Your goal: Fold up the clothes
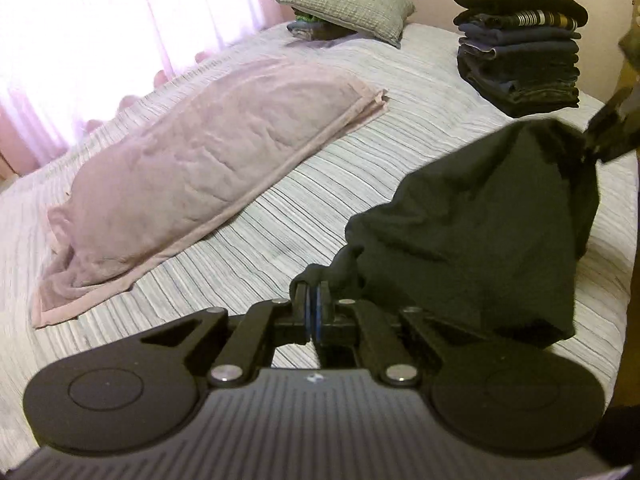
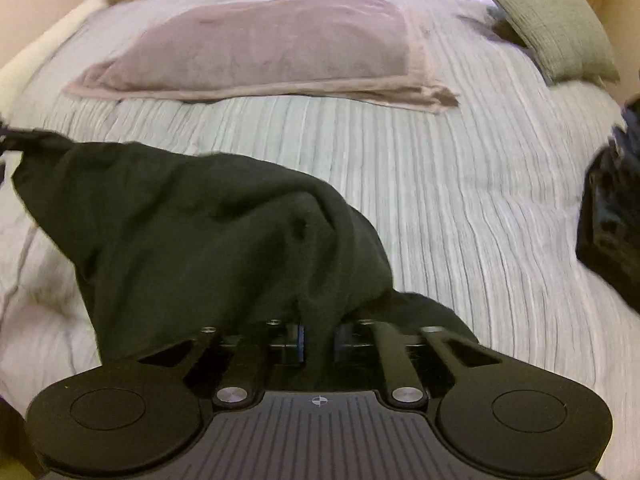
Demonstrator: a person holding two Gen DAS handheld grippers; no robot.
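The left tool (image 1: 313, 294) is clamped on a bunched corner of a black garment (image 1: 476, 224), its blue pads pressed together with the cloth pinched at the tips. The right tool (image 2: 319, 338) grips the opposite end, a twist of the same fabric wedged between its jaws. Held at two ends like this, the garment hangs spread between the tools above the bed (image 1: 280, 216), which seems meant to let it open out before being laid flat on the striped cover for folding. Its lower edge sags toward the bedspread; whether it touches is hard to tell.

Farther out, a pink blanket (image 1: 208, 176) lies folded along the window side, leaving the middle of the bed free. A stack of folded clothes (image 1: 520, 56) sits by the far wall, probably where this piece belongs once folded. A grey-green pillow (image 1: 352, 0) rests near the head of the bed.
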